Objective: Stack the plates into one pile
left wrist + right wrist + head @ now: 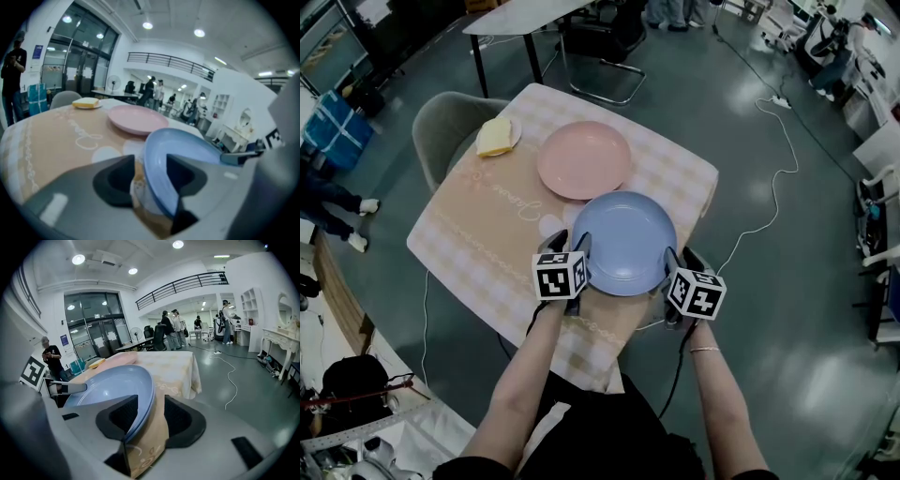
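A blue plate (623, 242) lies near the front edge of the table (478, 234), its far rim next to or just over the pink plate (584, 159). My left gripper (577, 246) stands at the blue plate's left rim, my right gripper (673, 262) at its right rim. In the left gripper view the blue plate's rim (157, 159) runs between the jaws of the left gripper (150, 173), with cloth showing in the gap beside it. In the right gripper view the rim (140, 399) likewise passes between the jaws of the right gripper (145, 416), with a gap on one side. Both stand open.
A small white plate with a yellow piece on it (497, 138) sits at the table's far left corner. A grey chair (441, 127) stands behind that corner. The checked tablecloth (600, 347) hangs over the front edge. A white cable (769, 187) runs across the floor to the right.
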Demonstrator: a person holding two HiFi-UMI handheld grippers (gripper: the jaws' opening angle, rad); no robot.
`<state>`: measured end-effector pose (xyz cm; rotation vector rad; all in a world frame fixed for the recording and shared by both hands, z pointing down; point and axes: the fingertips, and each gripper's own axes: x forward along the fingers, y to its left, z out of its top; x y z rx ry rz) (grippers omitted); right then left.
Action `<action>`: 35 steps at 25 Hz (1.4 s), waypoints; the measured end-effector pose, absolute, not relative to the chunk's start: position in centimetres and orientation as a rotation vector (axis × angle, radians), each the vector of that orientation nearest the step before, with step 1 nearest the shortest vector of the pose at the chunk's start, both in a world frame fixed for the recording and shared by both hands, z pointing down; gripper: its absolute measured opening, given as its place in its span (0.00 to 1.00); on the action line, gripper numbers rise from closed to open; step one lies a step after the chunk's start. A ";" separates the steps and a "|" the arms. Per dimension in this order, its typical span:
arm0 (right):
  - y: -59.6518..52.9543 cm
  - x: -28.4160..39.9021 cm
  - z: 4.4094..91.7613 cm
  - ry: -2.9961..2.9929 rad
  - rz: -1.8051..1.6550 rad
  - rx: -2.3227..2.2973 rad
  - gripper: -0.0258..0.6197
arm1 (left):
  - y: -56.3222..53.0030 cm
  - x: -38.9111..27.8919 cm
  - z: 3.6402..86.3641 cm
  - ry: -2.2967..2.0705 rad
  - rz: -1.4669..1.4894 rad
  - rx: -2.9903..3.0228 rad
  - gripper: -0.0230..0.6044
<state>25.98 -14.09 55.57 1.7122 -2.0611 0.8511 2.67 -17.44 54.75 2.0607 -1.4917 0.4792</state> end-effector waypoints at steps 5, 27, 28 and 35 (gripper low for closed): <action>-14.2 25.9 56.6 -2.052 0.900 1.695 0.28 | -17.7 3.1 55.5 -1.467 0.494 2.047 0.36; -14.7 24.5 57.5 -2.068 0.958 1.659 0.23 | -17.8 4.1 56.7 -1.418 0.511 2.009 0.34; -14.7 24.5 57.5 -2.067 0.961 1.664 0.23 | -17.8 4.1 56.7 -1.418 0.504 2.005 0.34; -14.3 24.7 57.5 -2.041 0.991 1.706 0.22 | -17.5 4.0 56.5 -1.422 0.491 2.003 0.31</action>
